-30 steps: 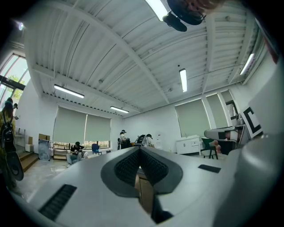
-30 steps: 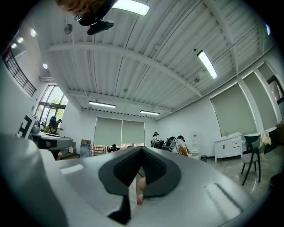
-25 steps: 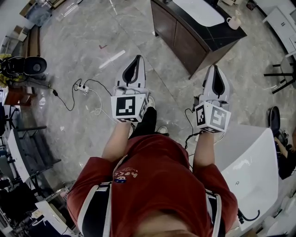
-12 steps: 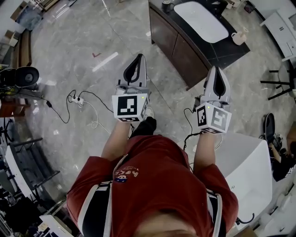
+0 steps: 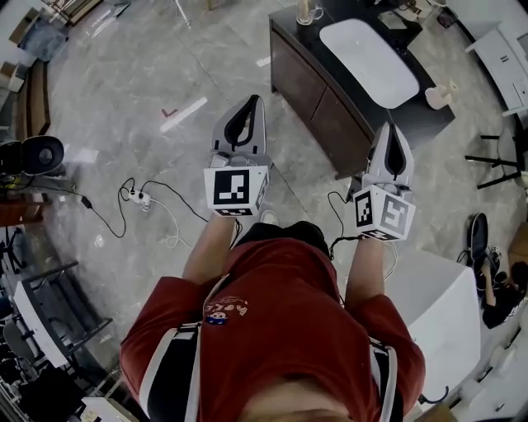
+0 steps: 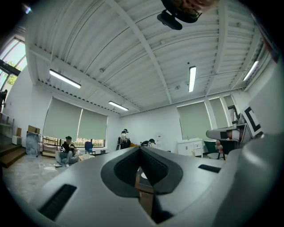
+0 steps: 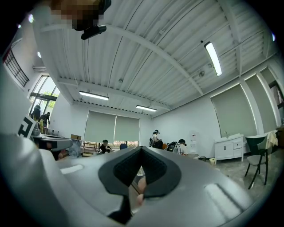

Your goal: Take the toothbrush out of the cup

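Ahead, on dark wooden vanity cabinet (image 5: 326, 95) beside white oval basin (image 5: 369, 51): cream handled mug (image 5: 445, 94) at right corner, clear glass cup (image 5: 308, 11) at far end; toothbrush too small to make out. Grey left gripper (image 5: 252, 100) and grey right gripper (image 5: 390, 128) held over grey marble floor (image 5: 124, 99), each with jaws pressed together, empty, well short of either cup.

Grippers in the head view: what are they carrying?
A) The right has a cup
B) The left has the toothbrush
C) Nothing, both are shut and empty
C: the left gripper and right gripper both show jaws closed together with nothing between them, not yet at the dark vanity.
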`<state>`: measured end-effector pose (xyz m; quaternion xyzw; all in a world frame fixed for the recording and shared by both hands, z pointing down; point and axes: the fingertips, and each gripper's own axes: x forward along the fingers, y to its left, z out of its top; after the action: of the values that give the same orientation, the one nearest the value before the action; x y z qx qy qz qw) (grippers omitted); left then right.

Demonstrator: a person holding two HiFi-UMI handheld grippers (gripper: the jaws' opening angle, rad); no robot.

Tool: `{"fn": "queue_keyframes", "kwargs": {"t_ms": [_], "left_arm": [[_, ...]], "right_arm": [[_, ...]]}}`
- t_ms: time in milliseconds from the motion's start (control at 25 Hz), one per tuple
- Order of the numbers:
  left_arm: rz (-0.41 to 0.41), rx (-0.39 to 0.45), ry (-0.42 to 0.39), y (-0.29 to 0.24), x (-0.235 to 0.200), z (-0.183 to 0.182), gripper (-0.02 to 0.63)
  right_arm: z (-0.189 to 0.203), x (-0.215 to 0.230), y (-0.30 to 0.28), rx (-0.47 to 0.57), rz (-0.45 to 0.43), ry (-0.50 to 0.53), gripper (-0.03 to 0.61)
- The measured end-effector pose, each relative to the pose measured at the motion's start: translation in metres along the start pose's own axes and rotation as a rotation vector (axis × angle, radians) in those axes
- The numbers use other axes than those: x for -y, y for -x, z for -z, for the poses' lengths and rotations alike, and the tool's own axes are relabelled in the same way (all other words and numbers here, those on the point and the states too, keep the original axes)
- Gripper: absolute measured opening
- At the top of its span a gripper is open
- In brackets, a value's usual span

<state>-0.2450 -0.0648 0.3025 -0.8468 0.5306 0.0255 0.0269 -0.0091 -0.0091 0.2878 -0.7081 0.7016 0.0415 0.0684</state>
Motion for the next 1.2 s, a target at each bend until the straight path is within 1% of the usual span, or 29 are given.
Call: {"fn": "queue_keyframes", "kwargs": {"t_ms": [120,240,400,520,680,800,920,1040,1200], "left_arm": [[0.003,0.008,0.002,-0.017,-0.007,0.001,0.005],[0.014,0.005,-0.002,-0.041,-0.007,0.004,0.005],[0.04,-0.007,-0.012,-0.081,0.005,0.012,0.005],[0.078,-0.017,-0.013,-0.12,0.022,0.017,0.005],[0.129,-0.023,-0.006,-0.176,0.056,0.022,0.005],[0.187,-0.029,-0.001,-0.216,0.091,0.022,0.005],[0.243,-0.027,-0.006,-0.253,0.127,0.023,0.005],[0.302,-0.029,-0.007,-0.284,0.164,0.025,0.005],[0.357,-0.023,-0.02,-0.315,0.209,0.028,0.005]], "right_arm": [[0.006,0.0,-0.016,-0.006,0.007,0.001,0.009],[0.012,0.011,-0.035,-0.004,0.019,0.002,0.009],[0.024,0.039,-0.064,-0.006,0.049,-0.009,0.009],[0.032,0.067,-0.086,-0.012,0.084,-0.013,0.009],[0.039,0.113,-0.113,-0.022,0.128,0.001,0.009],[0.041,0.156,-0.122,-0.035,0.182,0.015,0.009],[0.042,0.204,-0.13,-0.031,0.242,0.004,0.009],[0.045,0.247,-0.131,-0.022,0.295,-0.002,0.011],[0.052,0.298,-0.128,-0.033,0.364,0.012,0.011]]}}
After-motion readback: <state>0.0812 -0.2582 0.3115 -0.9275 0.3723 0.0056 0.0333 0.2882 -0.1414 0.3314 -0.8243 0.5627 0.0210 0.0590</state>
